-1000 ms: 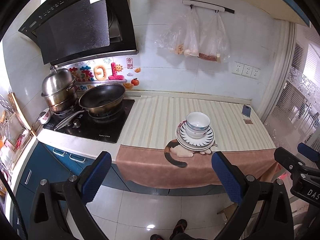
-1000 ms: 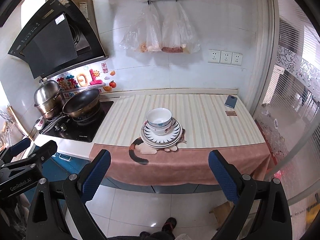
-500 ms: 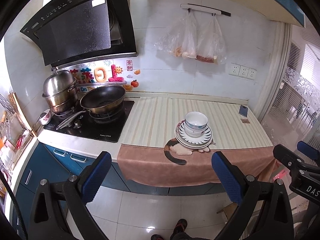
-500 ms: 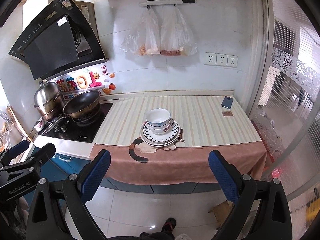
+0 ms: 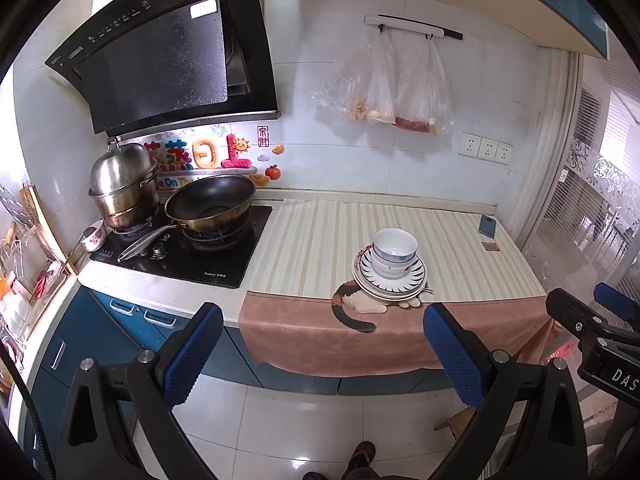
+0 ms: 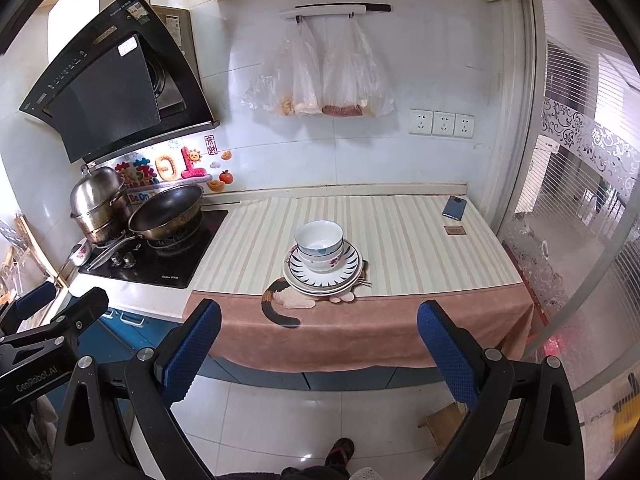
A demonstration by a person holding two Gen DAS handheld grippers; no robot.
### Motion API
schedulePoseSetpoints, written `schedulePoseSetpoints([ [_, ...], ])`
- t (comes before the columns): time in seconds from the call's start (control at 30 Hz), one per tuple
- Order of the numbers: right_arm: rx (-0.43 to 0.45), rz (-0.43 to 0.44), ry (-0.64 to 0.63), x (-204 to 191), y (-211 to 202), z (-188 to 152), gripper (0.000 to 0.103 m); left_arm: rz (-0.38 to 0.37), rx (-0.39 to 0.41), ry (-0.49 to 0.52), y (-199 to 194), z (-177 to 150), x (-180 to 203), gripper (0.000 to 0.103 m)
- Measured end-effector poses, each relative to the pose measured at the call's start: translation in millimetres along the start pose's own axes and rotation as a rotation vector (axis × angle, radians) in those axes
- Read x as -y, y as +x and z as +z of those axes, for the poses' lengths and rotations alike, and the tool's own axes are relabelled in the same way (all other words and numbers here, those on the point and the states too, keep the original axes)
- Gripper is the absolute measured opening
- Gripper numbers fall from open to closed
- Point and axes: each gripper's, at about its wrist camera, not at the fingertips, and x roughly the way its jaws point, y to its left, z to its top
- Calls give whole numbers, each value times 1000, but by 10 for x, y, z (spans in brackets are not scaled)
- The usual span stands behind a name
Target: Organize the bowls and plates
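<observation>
Both grippers, left [image 5: 322,354] and right [image 6: 318,350], are wide open and empty, well back from the bench [image 6: 420,240]. The bowls [image 6: 319,245] sit stacked on the plates [image 6: 324,272] near its front edge. A careless push there could slide the stack off onto the floor.

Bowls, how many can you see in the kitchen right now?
3: two bowls nested on the stacked plates on the counter, and one small patterned bowl at the stove's left edge. Others may be hidden.
</observation>
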Motion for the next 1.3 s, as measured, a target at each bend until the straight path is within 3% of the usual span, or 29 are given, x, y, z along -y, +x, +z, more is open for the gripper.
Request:
schedulePoseSetpoints([
  [1.3, -16, -9, -5, 64, 34, -116, 101, -1, -18, -2, 6, -20, 80, 103],
])
